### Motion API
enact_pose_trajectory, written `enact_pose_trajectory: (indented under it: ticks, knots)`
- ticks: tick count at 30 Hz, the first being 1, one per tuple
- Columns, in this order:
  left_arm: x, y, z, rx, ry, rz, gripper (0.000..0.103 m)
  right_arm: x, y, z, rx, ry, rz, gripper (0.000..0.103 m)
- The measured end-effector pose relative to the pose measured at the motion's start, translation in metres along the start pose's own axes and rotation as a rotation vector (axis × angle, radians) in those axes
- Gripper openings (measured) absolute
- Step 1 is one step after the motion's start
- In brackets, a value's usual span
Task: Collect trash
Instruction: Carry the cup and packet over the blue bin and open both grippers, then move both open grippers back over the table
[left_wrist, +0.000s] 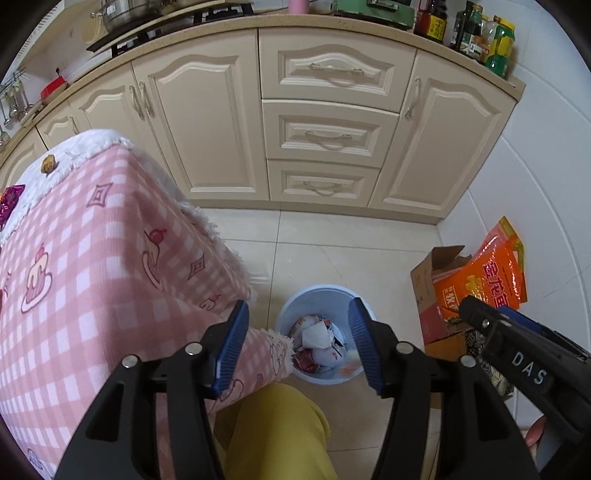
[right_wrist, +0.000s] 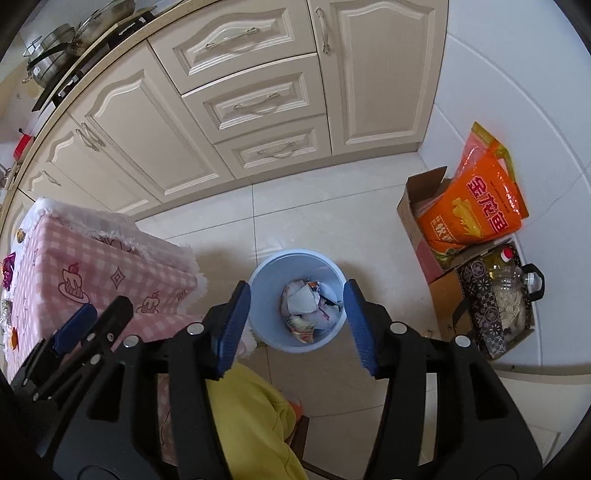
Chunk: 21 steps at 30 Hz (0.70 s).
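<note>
Both grippers are over the round light-blue plastic waste bin (right_wrist: 295, 295) on the floor, pointing down into it. Left gripper (left_wrist: 297, 343): blue ribbed fingers spread wide, nothing between them. Right gripper (right_wrist: 295, 325): same, spread wide and empty. The bin holds crumpled white paper and snack wrappers (right_wrist: 310, 306), filling only its bottom.

Remaining trash is on the table with the pink checked cloth (left_wrist: 92, 258), which sits to the left of the bin and higher than it. On its far top edge: a small round brown-and-gold wrapper (left_wrist: 48, 164) and a crinkled purple foil wrapper (left_wrist: 9, 203). The right wrist view also shows the purple foil at the table's left edge, plus an orange scrap (right_wrist: 14, 338) nearer the person; what that scrap is I can't tell.

Key relation, my judgement: the trash lies left of both tools and up, so the left gripper is nearer and should reach. The purple foil's long axis is unclear from here, so the finger alignment is too.

The orange printed bag (right_wrist: 476, 199) in the brown cardboard box (right_wrist: 410, 206) on the right looks like stored goods, not trash.
</note>
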<state>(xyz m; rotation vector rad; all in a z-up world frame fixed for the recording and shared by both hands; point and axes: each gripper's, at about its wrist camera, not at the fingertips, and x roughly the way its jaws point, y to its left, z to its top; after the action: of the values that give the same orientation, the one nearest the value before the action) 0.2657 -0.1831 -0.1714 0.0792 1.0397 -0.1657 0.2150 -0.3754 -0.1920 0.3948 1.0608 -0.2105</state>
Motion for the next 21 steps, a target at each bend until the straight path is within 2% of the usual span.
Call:
enact_pose_trajectory:
  ticks: [9,18,21]
  knots:
    - [-0.008,-0.004,-0.006,0.020,-0.004,-0.021,0.056,-0.008,0.004,-0.010,-0.012,0.010,-0.016,0.052]
    - [-0.036,0.001,-0.015,0.032,-0.043,-0.053,0.057,-0.032,0.009,-0.021,-0.002,-0.021,-0.014,0.052]
    - [-0.052,0.007,-0.017,0.026,-0.069,-0.066,0.058,-0.044,0.013,-0.023,-0.004,-0.046,-0.015,0.056]
